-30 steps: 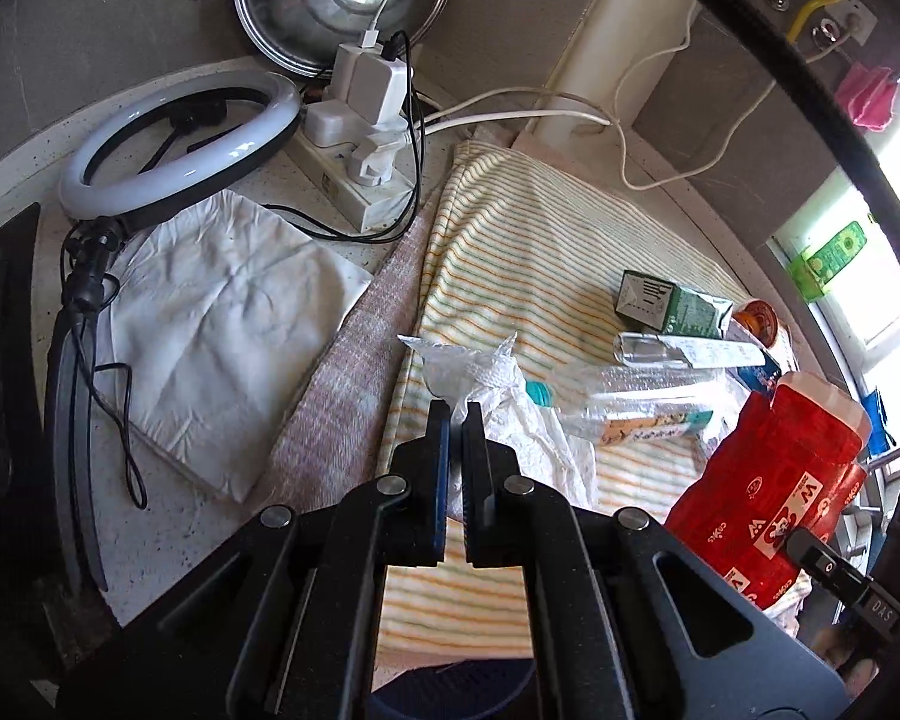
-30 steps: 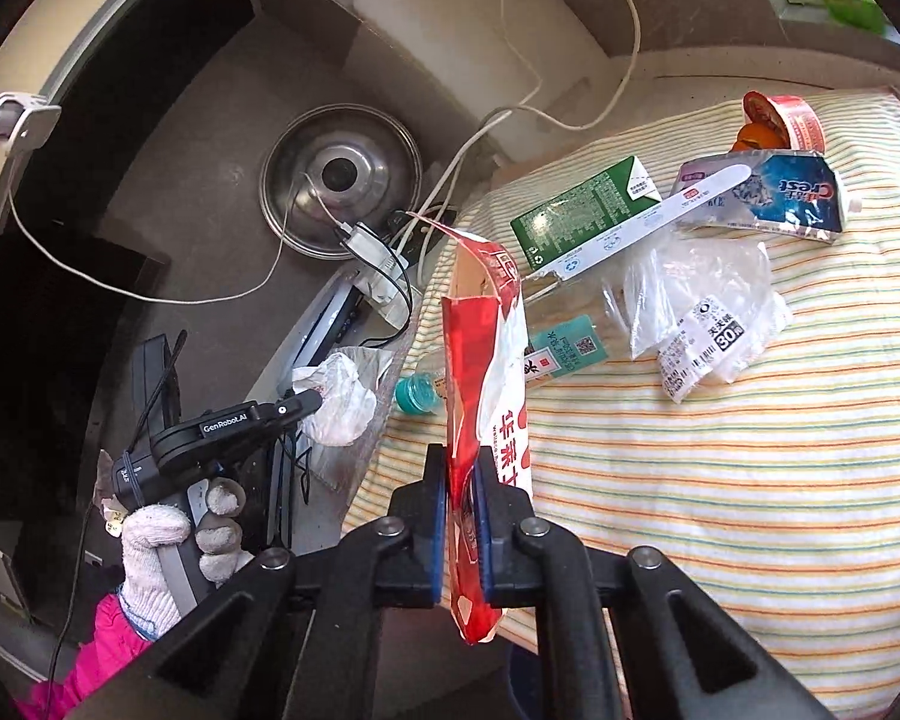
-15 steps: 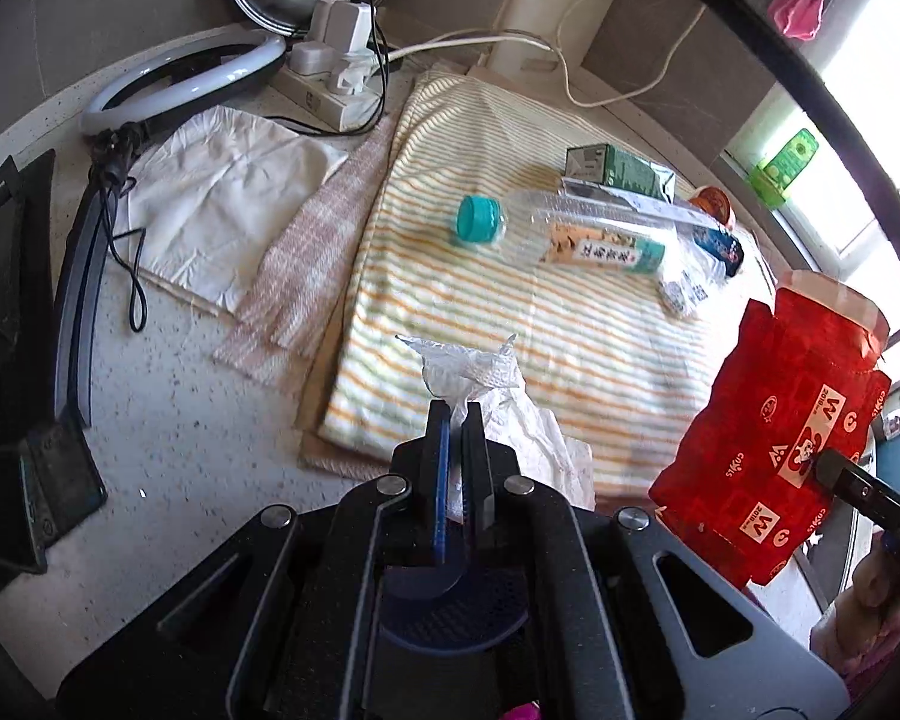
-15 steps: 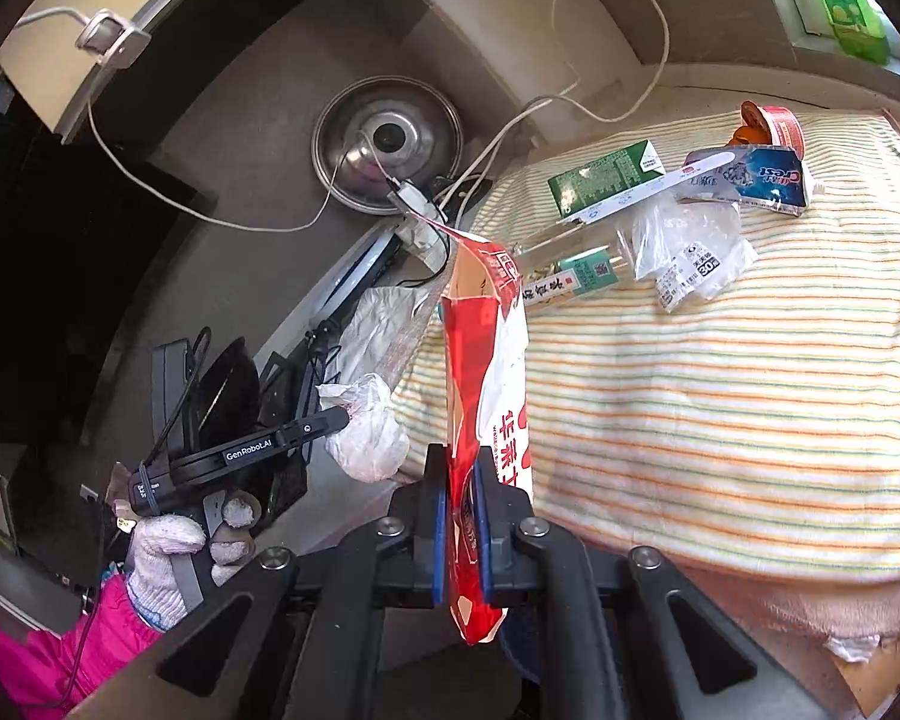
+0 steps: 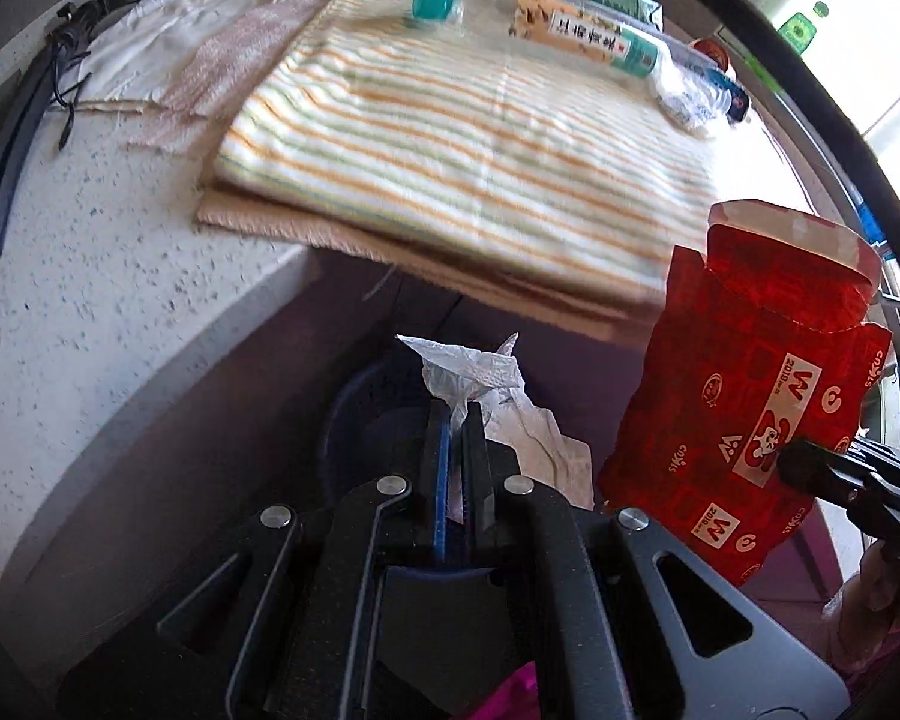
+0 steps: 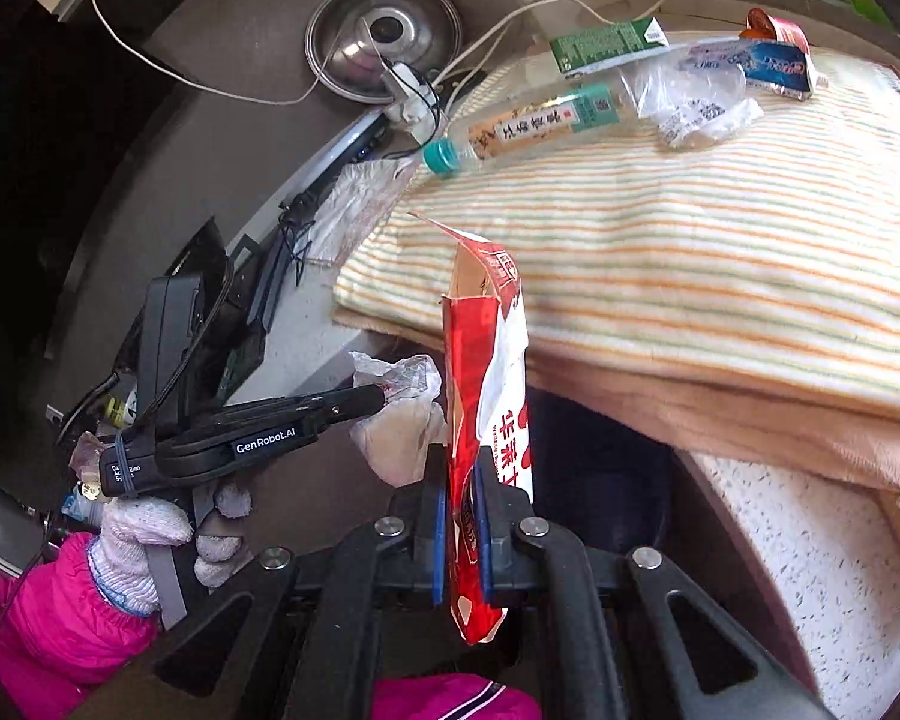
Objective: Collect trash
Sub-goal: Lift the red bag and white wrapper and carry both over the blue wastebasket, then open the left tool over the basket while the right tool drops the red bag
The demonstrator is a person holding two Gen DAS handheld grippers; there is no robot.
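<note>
Red foil fills the right gripper (image 6: pixel 461 516), whose jaws are clamped on a flattened snack bag (image 6: pixel 486 420) held upright by its lower part, so the torn top flaps free; its print shows white Chinese characters, and the left wrist view reads "W" logos and "2019" on its face. Just beside it, the left gripper (image 5: pixel 455 420) pinches a crumpled clear plastic wrapper (image 5: pixel 480 372) between closed jaws, with only a sliver of film between the pads. Both pieces hang off the counter's edge, above a dark blue bin (image 5: pixel 354 414) below, which is likely why the hands are brought low and close together: a judgement, but the drop looks near. A gloved hand (image 6: pixel 144 528) in a pink sleeve grips the left tool, whose side reads "GenRobot.AI". Farther off, on the striped towel (image 6: pixel 690 228) that covers the counter, more trash waits: a clear bottle (image 6: pixel 528 126) with a teal cap and a Chinese label, a green carton (image 6: pixel 606 42), a crinkled plastic bag (image 6: pixel 702 102) with a printed code, and a squeezed toothpaste tube (image 6: pixel 768 66), probably Crest. A steel lid (image 6: pixel 384 42) leans on the back wall.
</note>
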